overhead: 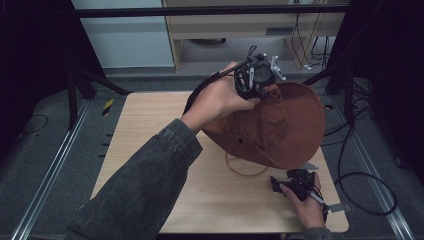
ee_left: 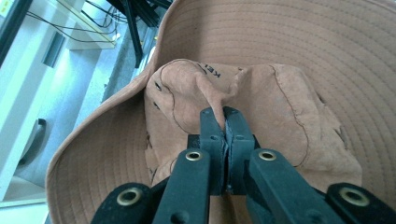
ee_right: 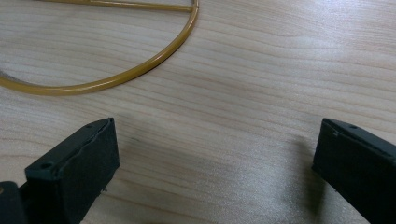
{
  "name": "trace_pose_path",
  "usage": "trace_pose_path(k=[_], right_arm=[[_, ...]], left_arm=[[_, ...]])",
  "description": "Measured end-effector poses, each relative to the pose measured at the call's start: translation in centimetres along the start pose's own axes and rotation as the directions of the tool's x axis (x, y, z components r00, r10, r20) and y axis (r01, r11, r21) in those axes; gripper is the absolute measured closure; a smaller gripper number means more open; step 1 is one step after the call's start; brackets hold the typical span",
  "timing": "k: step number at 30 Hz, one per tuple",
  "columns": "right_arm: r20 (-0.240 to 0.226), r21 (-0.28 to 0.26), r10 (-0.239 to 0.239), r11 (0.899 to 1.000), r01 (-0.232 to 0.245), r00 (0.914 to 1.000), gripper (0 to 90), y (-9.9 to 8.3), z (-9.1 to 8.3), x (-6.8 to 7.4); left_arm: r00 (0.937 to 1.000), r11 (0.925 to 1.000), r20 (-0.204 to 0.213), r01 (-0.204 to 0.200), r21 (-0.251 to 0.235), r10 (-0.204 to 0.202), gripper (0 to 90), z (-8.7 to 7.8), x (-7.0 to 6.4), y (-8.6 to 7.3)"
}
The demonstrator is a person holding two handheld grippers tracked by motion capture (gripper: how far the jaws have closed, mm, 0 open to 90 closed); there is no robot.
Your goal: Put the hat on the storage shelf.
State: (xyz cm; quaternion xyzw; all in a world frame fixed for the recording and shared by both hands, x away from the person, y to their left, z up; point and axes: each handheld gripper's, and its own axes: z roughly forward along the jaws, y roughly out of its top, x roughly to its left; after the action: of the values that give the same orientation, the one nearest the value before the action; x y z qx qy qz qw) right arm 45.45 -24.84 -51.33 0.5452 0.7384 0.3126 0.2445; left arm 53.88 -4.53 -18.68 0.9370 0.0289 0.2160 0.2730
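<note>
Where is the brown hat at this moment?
In the high view the brown hat hangs over the table's right half, above a yellow ring. The left gripper pinches a fold of its crown; the right gripper rests below its brim.

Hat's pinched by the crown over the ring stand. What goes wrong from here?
1. The left hand-held gripper is shut on only a small fold of the hat; the fabric may slip out.
2. The hat hangs tilted and hides much of the yellow ring stand, so placement is partly blind.
3. The right hand-held gripper is open near the table, not supporting the brim.
</note>
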Motion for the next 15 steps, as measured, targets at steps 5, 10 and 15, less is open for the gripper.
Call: trace_pose_path(k=[5, 10, 15], right_arm=[[0.000, 0.000, 0.000, 1.000, 0.000, 1.0000, 0.4, 0.00, 0.00, 0.00], [0.000, 0.000, 0.000, 1.000, 0.000, 1.0000, 0.4, 0.00, 0.00, 0.00], [0.001, 0.002, -0.005, 1.000, 0.005, 1.0000, 0.4, -0.01, -0.02, -0.04]], left_arm=[[1.0000, 1.0000, -0.001, 0.007, 0.002, -0.007, 87.8, 0.57, 0.02, -0.10], [0.9999, 0.9999, 0.000, 0.011, 0.002, -0.011, 87.3, 0.90, 0.10, -0.20], [0.9999, 0.9999, -0.001, 0.013, -0.005, -0.013, 85.4, 1.02, -0.02, -0.16]])
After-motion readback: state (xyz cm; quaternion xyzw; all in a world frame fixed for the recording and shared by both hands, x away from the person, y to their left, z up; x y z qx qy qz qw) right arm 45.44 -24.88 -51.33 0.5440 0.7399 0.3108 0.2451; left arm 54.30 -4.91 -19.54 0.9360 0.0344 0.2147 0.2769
